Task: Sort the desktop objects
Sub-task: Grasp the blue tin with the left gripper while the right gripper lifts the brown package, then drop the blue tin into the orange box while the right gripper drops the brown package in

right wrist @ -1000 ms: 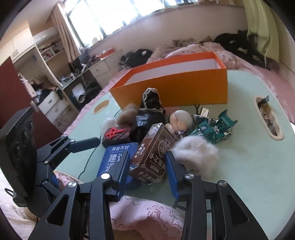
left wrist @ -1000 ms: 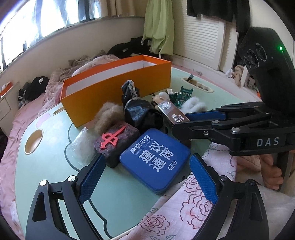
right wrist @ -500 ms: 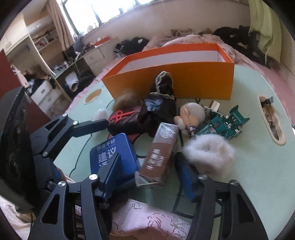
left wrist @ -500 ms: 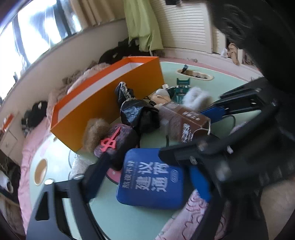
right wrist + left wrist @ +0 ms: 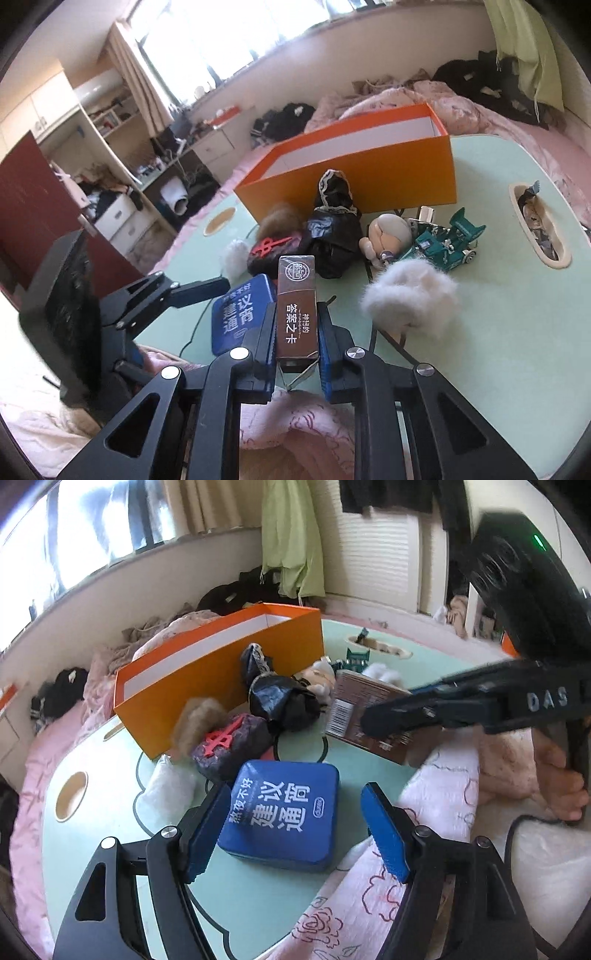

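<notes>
A blue tin with white lettering lies flat on the pale green table. My left gripper straddles it; its jaws are opening and the right pad stands off the tin. My right gripper is closing on a brown card box, both blue pads pressing its narrow sides. That brown box is held above the table, in front of the pile. The open orange box stands behind the pile. The left wrist view shows my right gripper to the right.
The pile holds a black cloth piece, a doll head, a teal toy car, white fluff and a dark pouch with a red cross. Pink floral bedding laps the near table edge. A hand grips the right handle.
My right gripper has shut on the brown box, turned it on edge and raised it off the table. The left gripper's jaws have come in closer around the blue tin.
</notes>
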A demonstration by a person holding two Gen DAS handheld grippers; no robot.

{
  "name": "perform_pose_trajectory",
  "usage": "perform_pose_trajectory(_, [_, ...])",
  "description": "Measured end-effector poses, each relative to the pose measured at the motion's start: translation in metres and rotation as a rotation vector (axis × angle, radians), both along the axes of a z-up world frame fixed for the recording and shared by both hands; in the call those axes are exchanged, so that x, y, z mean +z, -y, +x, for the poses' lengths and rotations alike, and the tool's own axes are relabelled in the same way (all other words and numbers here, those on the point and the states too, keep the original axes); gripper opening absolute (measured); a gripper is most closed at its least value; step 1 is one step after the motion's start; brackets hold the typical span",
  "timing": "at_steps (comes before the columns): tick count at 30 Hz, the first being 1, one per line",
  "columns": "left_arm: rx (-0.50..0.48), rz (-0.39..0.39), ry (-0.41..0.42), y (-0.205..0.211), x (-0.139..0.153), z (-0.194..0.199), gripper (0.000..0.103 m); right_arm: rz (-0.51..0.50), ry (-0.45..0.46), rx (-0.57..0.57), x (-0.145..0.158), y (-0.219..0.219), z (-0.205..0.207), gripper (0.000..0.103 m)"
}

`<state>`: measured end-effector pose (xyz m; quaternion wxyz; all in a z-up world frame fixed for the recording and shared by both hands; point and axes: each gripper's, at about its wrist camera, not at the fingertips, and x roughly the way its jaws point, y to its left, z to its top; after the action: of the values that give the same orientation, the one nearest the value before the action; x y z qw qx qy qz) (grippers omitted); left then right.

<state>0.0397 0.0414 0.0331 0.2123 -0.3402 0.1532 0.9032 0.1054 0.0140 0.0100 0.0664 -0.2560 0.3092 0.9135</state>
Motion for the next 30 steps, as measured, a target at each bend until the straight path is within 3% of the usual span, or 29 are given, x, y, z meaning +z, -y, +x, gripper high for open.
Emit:
perform_pose_trajectory(3, [0.024,-0.002,-0.009,0.005,0.005,-0.007,0.073,0.006,-0.015,0.003,0.002,0.002,0.006,0.018])
perform_pose_trajectory(9, [0.030,0.084,0.096,0.017,-0.002,-0.018,0.073,0.014,-0.018,0.003,0.005,0.004,0.005,0.018])
perform_pose_trajectory(12, [0.021,0.042,0.139,0.008,-0.016,-0.024,0.073,0.012,-0.013,0.005,0.005,0.004,0.004,0.018])
perform_pose_trajectory(19, [0.019,0.075,0.126,0.011,-0.016,-0.019,0.066,0.002,-0.019,-0.002,0.005,0.003,0.005,0.018])
perform_pose_trajectory(26, [-0.001,0.171,0.023,0.023,0.036,-0.009,0.067,0.008,-0.067,-0.014,0.030,-0.010,0.001,0.018])
perform_pose_trajectory(30, [0.096,0.184,0.005,0.025,0.068,-0.046,0.067,0.037,-0.049,-0.104,0.056,-0.039,-0.023,0.018])
